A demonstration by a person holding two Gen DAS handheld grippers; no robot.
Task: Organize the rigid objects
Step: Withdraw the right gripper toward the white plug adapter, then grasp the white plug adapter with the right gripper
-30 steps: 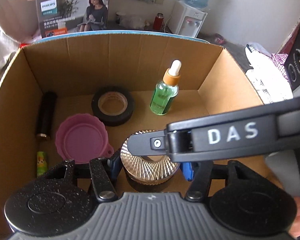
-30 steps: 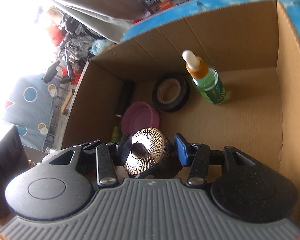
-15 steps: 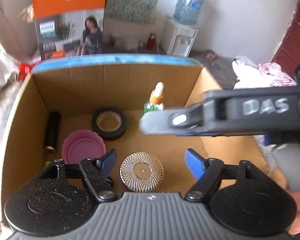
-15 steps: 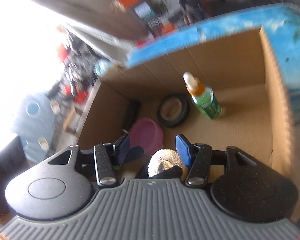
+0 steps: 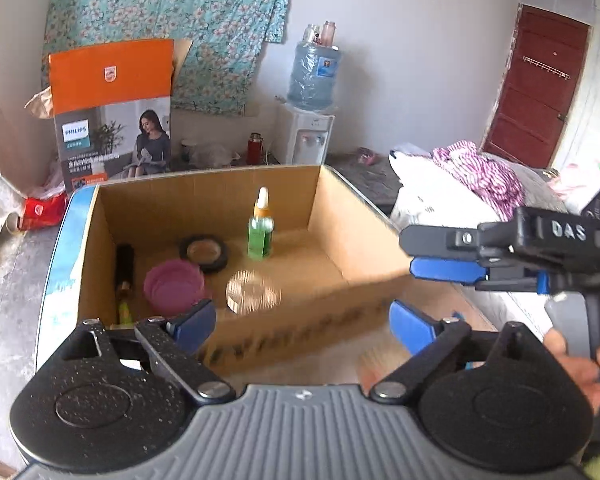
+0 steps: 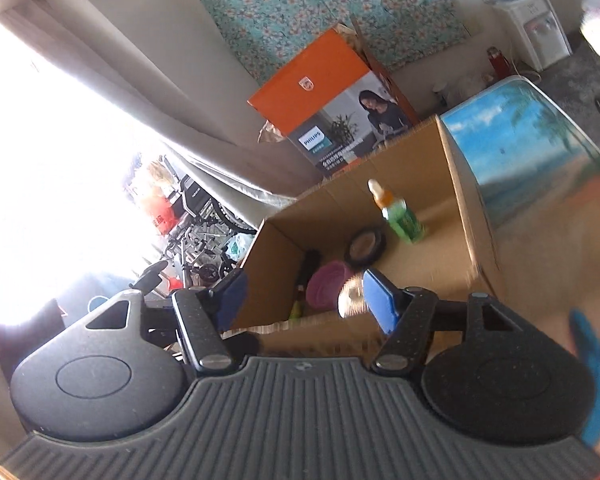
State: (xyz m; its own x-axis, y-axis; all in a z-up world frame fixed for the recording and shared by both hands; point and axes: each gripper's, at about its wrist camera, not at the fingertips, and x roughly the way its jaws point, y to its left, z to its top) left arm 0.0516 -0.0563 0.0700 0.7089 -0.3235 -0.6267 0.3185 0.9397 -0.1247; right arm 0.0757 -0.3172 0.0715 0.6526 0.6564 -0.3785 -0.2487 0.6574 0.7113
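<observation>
1. The left tool (image 5: 302, 326) is spread wide and holds nothing, just outside the near wall of the open brown cardboard box (image 5: 204, 196).
2. The right tool (image 6: 302, 294) is also wide and empty.
3. On the box floor lie a ribbed gold round lid (image 5: 253, 292), a pink plastic cup (image 5: 174, 286), a black tape roll (image 5: 204, 251) and a slim black tube (image 5: 124, 264).
4. A green dropper bottle (image 5: 261, 229) stands upright near the back.

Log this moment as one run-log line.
left gripper: open, empty | right gripper: open, empty | ribbed gold lid: lying in cardboard box | phase: both above the box's near edge
</observation>
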